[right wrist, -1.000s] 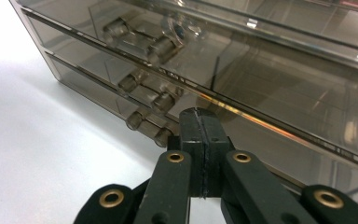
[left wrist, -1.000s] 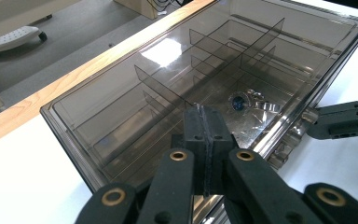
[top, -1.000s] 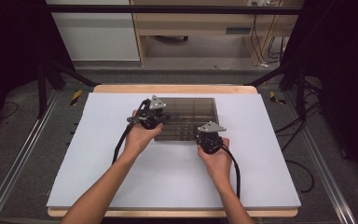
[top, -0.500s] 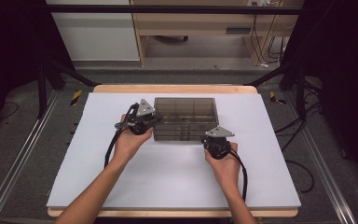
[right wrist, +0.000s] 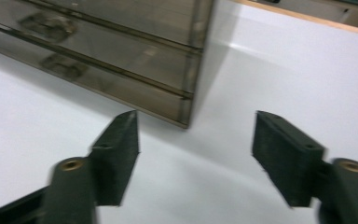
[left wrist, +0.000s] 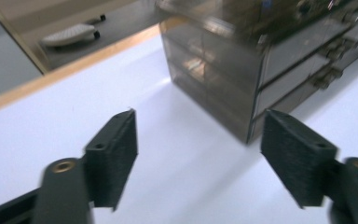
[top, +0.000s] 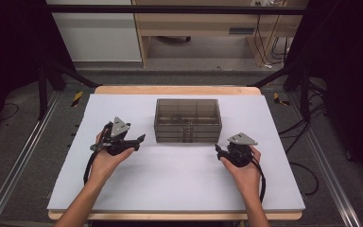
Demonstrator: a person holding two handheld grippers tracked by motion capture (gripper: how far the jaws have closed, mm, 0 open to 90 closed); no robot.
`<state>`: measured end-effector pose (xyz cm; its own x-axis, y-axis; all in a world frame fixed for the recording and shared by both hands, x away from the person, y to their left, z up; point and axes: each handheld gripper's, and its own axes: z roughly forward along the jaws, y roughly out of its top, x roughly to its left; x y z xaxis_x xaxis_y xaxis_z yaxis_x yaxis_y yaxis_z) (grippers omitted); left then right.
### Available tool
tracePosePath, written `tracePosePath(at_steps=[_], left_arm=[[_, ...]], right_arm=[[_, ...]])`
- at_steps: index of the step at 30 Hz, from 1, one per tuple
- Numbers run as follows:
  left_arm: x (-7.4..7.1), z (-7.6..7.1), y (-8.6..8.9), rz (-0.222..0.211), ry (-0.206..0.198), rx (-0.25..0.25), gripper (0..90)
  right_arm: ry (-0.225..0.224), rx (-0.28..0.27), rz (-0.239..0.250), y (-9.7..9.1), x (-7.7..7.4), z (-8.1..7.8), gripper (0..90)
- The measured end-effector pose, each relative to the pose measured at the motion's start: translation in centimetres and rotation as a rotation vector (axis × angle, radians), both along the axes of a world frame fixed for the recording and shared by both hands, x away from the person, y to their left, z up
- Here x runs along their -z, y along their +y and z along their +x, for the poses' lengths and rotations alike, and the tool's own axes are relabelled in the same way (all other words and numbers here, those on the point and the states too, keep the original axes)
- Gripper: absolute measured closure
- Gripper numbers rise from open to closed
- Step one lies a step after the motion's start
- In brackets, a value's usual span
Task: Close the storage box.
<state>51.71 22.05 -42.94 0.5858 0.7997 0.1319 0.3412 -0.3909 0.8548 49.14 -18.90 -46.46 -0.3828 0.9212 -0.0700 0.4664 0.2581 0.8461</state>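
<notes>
A smoky see-through drawer box (top: pixel 187 119) stands at the middle of the white table top (top: pixel 179 184), its drawer fronts facing the person. My left gripper (top: pixel 140 139) rests low to the left of the box, apart from it, pointing toward its front left corner. Its jaws have just been opening and stand open with nothing between them (left wrist: pixel 198 149); the drawer box (left wrist: pixel 233 60) lies ahead. My right gripper (top: pixel 219 150) sits off the box's front right corner, also just opened and empty (right wrist: pixel 196 144), with the drawer box (right wrist: pixel 121 42) in front of it.
A wooden edge (top: pixel 175 89) borders the far side of the table. Metal rails (top: pixel 14 165) run along both sides. Cables (top: pixel 307 175) lie on the floor at the right, and a wooden bench (top: pixel 194 28) stands beyond the table.
Both hands drew back from the box, the left one leftward and nearer the person, the right one rightward. Both pairs of jaws went from shut to open.
</notes>
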Motion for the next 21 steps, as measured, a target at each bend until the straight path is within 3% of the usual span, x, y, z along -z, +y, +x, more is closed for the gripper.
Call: tracePosePath(at_steps=[5, 8, 11, 16, 21], left_arm=[[1.6, -0.9, 2.1, -0.038, 0.027, -0.032, 12.0], [2.6, -1.4, 3.4, -0.047, 0.015, -0.053, 8.8], [3.4, -1.7, 4.6, -0.054, 0.011, -0.078, 8.8], [4.2, -1.8, 5.6, -0.030, 0.011, -0.089, 8.8], [5.1, -2.0, 6.1, -0.036, 0.022, -0.103, 8.8]], right_arm=[[0.006, 0.028, -0.006, -1.4, 0.3, 0.3, 13.8], [0.004, 0.048, 0.016, -2.2, 0.5, 0.2, 8.7], [-0.008, 0.075, -0.005, -2.9, 0.8, 0.1, 8.1], [0.001, 0.084, 0.032, -3.9, 1.5, 0.0, 8.6], [-0.016, 0.086, 0.062, -4.3, 2.0, -0.2, 9.6]])
